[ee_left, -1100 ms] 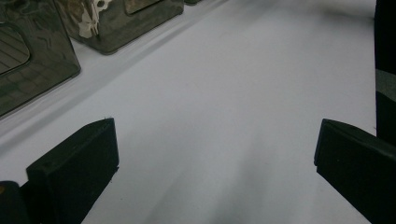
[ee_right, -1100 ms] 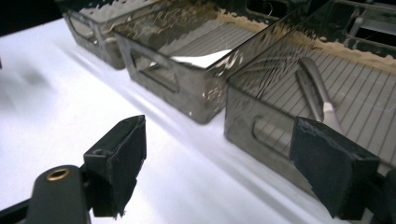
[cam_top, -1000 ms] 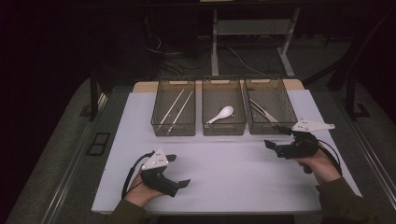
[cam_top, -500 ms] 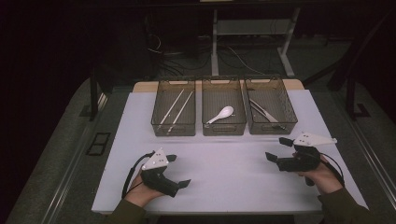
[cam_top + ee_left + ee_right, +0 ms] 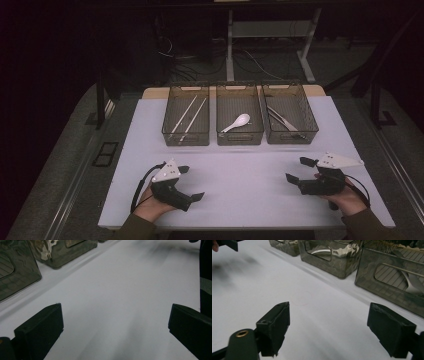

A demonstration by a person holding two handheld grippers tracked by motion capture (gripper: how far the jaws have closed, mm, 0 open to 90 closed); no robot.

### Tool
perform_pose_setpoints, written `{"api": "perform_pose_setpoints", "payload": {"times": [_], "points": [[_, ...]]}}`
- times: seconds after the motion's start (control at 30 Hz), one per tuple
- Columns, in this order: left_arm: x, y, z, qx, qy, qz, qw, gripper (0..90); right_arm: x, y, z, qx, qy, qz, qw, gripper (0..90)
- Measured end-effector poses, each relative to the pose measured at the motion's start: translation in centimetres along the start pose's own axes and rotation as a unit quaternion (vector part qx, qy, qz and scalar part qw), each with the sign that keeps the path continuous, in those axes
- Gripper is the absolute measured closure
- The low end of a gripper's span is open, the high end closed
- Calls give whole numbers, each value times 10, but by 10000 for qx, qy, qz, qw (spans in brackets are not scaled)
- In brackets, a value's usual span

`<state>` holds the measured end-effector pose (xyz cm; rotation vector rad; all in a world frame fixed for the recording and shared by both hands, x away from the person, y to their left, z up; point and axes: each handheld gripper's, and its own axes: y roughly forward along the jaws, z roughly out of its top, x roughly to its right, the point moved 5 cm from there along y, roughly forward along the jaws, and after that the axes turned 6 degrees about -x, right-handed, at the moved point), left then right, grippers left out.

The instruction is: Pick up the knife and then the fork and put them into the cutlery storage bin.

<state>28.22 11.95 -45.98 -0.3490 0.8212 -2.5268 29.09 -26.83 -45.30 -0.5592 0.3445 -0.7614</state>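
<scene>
My left gripper (image 5: 191,183) rests low over the white table mat near the front left, held by a hand, its jaws open and empty. In the left gripper view (image 5: 115,315) there is only bare mat between the jaws. My right gripper (image 5: 299,170) sits near the front right, pointing left toward the table's middle, with its jaws wide open and nothing between them (image 5: 329,312). At the back stand three smoky clear bins. The left bin (image 5: 185,140) holds chopsticks (image 5: 190,114), the middle bin (image 5: 240,138) a white spoon (image 5: 236,122), and the right bin (image 5: 292,137) metal utensils (image 5: 282,119).
The white mat (image 5: 240,170) lies bare between the two grippers and in front of the bins. Dark floor, cables and a desk frame (image 5: 230,45) lie beyond the table's far edge. Metal rails run along both sides of the table.
The right gripper has come back from in front of the right bin toward the table's near edge and sunk closer to the mat. The left gripper has stayed put.
</scene>
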Motion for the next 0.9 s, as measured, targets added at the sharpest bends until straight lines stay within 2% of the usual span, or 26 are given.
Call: {"api": "perform_pose_setpoints", "payload": {"times": [0.1,0.23,0.3,0.4,0.57,0.9], "points": [[0,0,0,-16,0,-3,10000,0,-1,0,-4,-11,49,53,10000,153],[0,0,0,-20,7,-1,10000,0,0,0,-7,-11,-37,17,10000,153],[0,0,0,-3,2,-4,10000,0,0,0,-8,-17,63,53,10000,153],[1,1,-1,-29,-21,-6,10000,0,-1,2,-10,-21,53,60,10000,126],[0,1,-1,-14,-4,6,10000,0,-5,4,-10,-50,57,184,9998,124],[0,0,-1,-18,-9,21,10000,0,-5,4,-10,-10,42,188,9998,125]]}}
